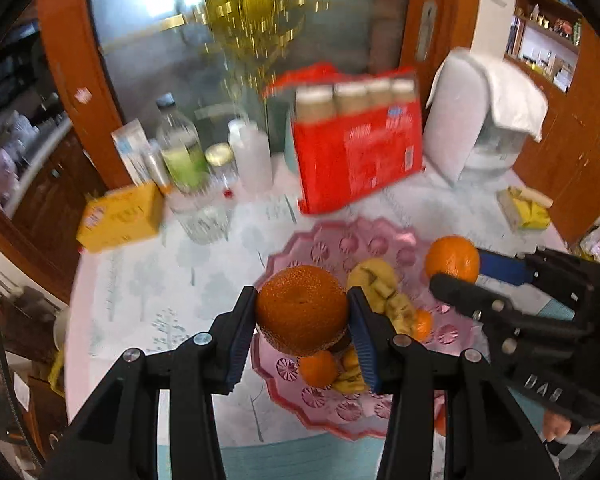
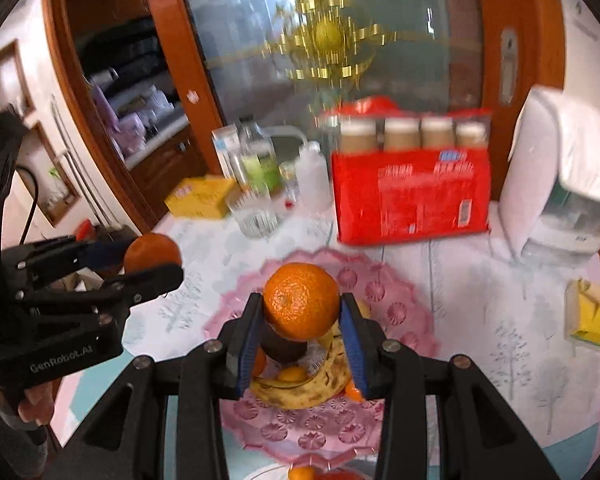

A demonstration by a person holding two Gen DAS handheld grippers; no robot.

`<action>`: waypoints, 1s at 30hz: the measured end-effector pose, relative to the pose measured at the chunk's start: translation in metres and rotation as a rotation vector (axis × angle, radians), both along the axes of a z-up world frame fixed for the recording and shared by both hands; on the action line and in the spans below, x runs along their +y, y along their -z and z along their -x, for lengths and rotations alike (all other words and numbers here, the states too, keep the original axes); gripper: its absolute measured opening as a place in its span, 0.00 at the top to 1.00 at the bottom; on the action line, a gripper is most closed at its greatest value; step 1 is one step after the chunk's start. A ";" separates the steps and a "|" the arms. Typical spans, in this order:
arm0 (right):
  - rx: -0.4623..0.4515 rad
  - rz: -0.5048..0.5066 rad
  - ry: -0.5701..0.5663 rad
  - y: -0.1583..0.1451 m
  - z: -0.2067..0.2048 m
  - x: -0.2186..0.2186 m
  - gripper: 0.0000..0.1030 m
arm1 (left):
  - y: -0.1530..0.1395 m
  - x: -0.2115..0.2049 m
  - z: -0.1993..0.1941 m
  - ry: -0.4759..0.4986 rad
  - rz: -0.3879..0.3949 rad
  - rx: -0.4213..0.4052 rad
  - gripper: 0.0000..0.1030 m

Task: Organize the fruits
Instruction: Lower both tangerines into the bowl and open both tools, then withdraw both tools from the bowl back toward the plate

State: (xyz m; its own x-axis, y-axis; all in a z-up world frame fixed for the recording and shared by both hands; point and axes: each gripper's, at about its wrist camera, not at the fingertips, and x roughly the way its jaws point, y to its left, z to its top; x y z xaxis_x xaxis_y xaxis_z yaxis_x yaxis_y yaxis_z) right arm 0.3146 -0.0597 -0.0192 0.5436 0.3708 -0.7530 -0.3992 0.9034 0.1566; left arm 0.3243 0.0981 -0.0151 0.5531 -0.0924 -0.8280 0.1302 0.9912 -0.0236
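Each gripper, left [image 1: 302,312] and right [image 2: 301,307], pinches a dimpled round orange above the scalloped pink plate [image 1: 332,244]; only the right view shows the banana [image 2: 300,390].

Glossy pink plate [image 1: 380,240] (moulded plastic)

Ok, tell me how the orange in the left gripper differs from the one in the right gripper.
The left gripper's orange looks larger and deeper, reddish orange; the right gripper's orange looks smaller and a brighter, lighter orange. The left one has a coarse, bumpy rind; the right one's peel is smoother and glossier. Both are clamped between blue pads above the pink plate, left gripper and right gripper alike.
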 end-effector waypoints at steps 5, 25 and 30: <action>0.119 0.011 0.000 0.060 -0.019 0.011 0.62 | 0.057 0.001 -0.035 0.091 -0.012 0.093 0.57; 0.091 0.124 -0.035 0.100 -0.013 0.034 0.52 | 0.125 0.002 -0.062 0.178 0.033 0.169 0.35; 0.098 0.100 -0.020 0.096 -0.012 0.032 0.52 | 0.113 0.007 -0.052 0.148 0.055 0.147 0.29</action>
